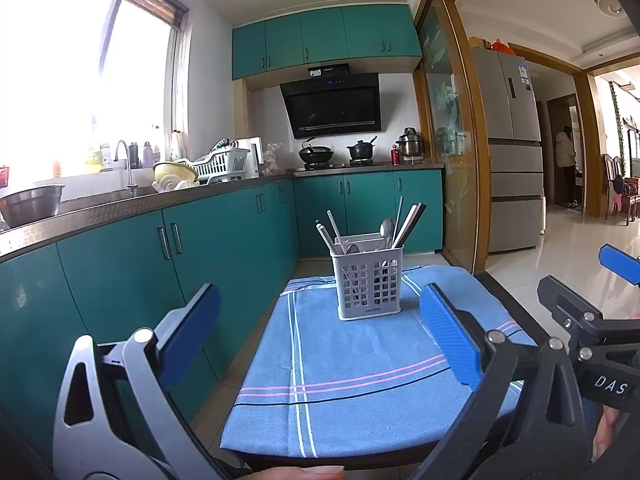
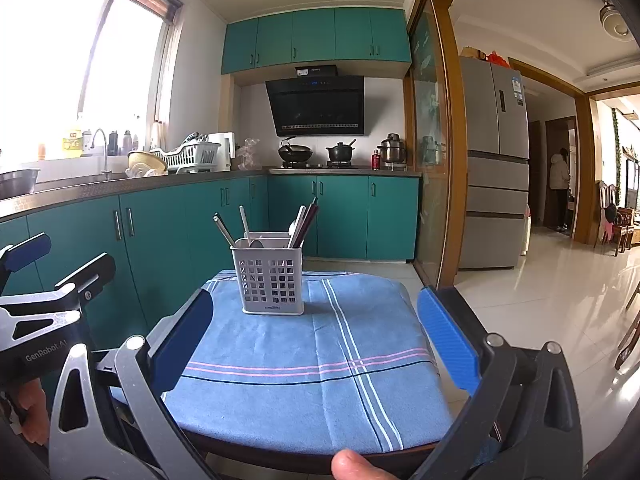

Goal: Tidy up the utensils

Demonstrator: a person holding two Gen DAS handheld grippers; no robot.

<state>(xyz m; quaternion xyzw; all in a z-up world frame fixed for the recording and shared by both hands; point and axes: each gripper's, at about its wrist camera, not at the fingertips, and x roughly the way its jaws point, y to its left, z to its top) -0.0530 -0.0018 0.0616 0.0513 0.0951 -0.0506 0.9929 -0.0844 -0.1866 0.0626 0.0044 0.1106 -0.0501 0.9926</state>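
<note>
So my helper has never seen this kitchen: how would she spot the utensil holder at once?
Find the small table covered by the blue striped cloth in front of the teal cabinets. On its far half stands the white perforated plastic utensil caddy, the only object there, with chopsticks and spoons sticking out.

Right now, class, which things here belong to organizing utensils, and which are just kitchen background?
Job:
utensil basket
chopsticks
spoon
blue cloth

Background:
wok
black pot
dish rack
steel bowl
fridge

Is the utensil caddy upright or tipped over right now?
Upright. The utensil caddy stands flat on the blue cloth, with chopsticks sticking up out of its top.
</note>
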